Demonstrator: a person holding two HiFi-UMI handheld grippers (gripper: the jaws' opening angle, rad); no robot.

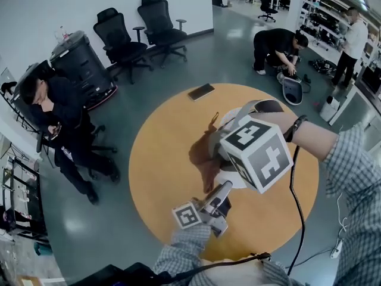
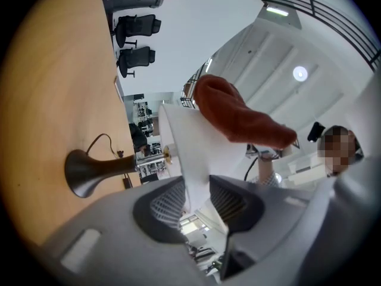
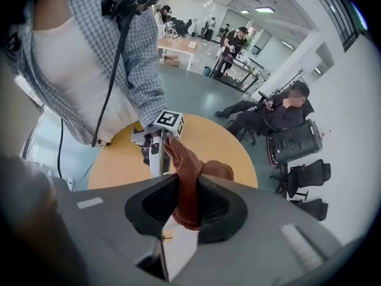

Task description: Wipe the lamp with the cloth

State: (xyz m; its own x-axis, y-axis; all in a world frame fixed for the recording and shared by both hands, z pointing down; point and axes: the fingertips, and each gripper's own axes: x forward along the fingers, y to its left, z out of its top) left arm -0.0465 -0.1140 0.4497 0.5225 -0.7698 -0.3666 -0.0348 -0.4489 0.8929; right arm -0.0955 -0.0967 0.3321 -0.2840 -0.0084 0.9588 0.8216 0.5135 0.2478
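On the round table (image 1: 158, 159) we steadied the lamp (image 2: 95, 168) with our left gripper (image 2: 196, 198), jaws pinched on the white shade (image 2: 181, 142) rim; our right gripper (image 3: 188, 204), clamped on the rust-brown cloth (image 3: 189, 180), pressed it against the shade for wiping.

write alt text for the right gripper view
The right gripper pinches a rust-brown cloth between its fingers, over a white lampshade. Beyond, the left gripper sits above a round wooden table, below the person's checked shirt.
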